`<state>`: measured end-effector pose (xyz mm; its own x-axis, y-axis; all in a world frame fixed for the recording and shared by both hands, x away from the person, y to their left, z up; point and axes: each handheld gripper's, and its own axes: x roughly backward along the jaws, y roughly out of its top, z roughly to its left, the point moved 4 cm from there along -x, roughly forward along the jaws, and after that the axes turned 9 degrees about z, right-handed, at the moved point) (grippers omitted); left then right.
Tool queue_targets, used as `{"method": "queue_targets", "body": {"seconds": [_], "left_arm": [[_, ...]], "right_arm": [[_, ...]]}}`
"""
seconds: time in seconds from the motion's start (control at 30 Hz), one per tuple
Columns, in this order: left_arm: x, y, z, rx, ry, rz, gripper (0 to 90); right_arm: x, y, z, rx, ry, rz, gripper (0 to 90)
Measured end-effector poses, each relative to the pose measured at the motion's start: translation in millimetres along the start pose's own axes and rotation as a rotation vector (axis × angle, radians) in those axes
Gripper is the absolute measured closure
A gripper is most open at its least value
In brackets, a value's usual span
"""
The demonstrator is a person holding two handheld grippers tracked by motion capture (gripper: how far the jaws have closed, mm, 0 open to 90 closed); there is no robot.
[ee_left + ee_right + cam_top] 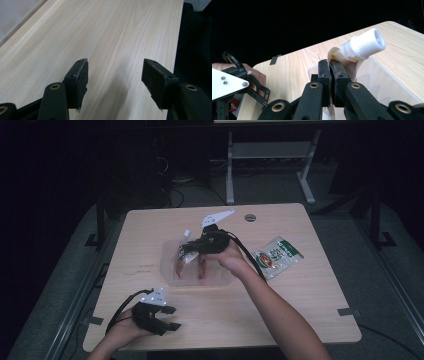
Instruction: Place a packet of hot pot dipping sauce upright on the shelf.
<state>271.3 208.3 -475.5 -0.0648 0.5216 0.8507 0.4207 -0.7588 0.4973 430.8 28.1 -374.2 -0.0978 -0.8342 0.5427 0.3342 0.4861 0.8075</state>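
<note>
A cream spouted pouch (184,254) with a white screw cap (368,43) hangs tilted over a clear plastic tray (170,276) in the middle of the table. My right gripper (192,249) is shut on the pouch's top edge just below the spout (337,53), jaws pressed together on it (330,66). Something with red markings (202,268) lies in the tray under the hand. My left gripper (171,318) rests near the table's front left edge, open, with bare wood between its pads (115,75).
A green snack packet (277,256) lies to the right of the tray. A round cable hole (250,217) sits near the table's far edge. The tray's clear wall (384,82) shows ribbed dividers. Dark floor and a desk frame (230,165) lie beyond.
</note>
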Motion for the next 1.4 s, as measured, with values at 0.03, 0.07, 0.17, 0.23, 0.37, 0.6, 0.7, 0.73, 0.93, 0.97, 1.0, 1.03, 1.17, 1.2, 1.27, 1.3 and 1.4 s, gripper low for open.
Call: {"method": "queue_targets", "body": {"seconds": [0.03,0.07,0.17,0.23,0.37,0.6,0.7,0.73,0.93,0.97,1.0,1.03,1.17,1.2,1.27,1.3,1.4], "left_arm": [[0.0,0.0,0.0,0.000,0.000,0.000,37.8],[0.0,0.1,-0.1,-0.001,0.000,0.001,37.8],[0.0,0.1,-0.2,-0.001,-0.001,0.001,37.8],[-0.1,0.0,-0.1,-0.002,0.000,0.002,37.8],[-0.2,0.1,0.1,-0.002,0.000,0.002,37.8],[-0.3,0.3,-0.2,-0.002,-0.001,0.001,37.7],[-0.5,0.3,-0.3,0.001,-0.003,0.001,37.7],[-0.5,0.3,-0.3,0.003,-0.003,0.003,37.7],[-0.9,0.5,-0.2,0.004,-0.008,-0.005,37.5],[-0.9,0.7,-0.2,0.004,-0.008,-0.006,37.4],[-0.8,0.9,0.2,0.000,-0.005,-0.006,37.3],[-0.9,1.0,0.3,-0.002,-0.005,-0.006,37.0],[-1.3,1.7,0.0,-0.003,-0.004,-0.011,36.8],[-0.9,2.1,0.0,-0.006,-0.002,-0.011,36.9],[-0.1,2.7,0.1,-0.010,0.001,-0.011,36.8],[0.0,2.8,0.1,-0.011,0.001,-0.015,36.8],[-0.3,2.8,-0.2,-0.005,0.002,-0.024,36.7]], "right_arm": [[0.0,0.2,0.1,-0.001,-0.002,-0.002,86.6],[-0.1,0.3,0.2,-0.002,-0.003,-0.002,86.6],[-0.9,0.2,0.3,0.004,-0.008,-0.001,86.6],[-0.9,0.2,0.1,0.007,-0.011,0.000,86.6],[-1.1,0.0,0.4,0.007,-0.011,0.002,86.2],[1.0,1.0,0.2,0.008,-0.009,-0.009,86.4],[3.3,1.0,0.7,0.006,-0.012,-0.008,86.5],[4.6,1.5,1.2,0.006,-0.011,-0.013,86.4],[18.2,3.4,7.1,0.026,-0.019,-0.018,84.9],[20.6,3.3,7.9,0.031,-0.024,-0.019,84.2],[24.1,3.1,9.9,0.030,-0.018,-0.019,83.4],[27.8,2.7,11.5,0.031,-0.022,-0.018,82.6],[43.5,-1.3,17.4,0.041,-0.033,-0.011,79.4],[47.3,-2.6,18.8,0.042,-0.034,-0.011,78.2],[53.7,-5.7,22.0,0.049,-0.043,-0.003,75.6],[57.9,-8.0,24.0,0.053,-0.047,0.010,74.3],[66.4,-12.7,28.3,0.060,-0.060,0.022,70.8]]}}
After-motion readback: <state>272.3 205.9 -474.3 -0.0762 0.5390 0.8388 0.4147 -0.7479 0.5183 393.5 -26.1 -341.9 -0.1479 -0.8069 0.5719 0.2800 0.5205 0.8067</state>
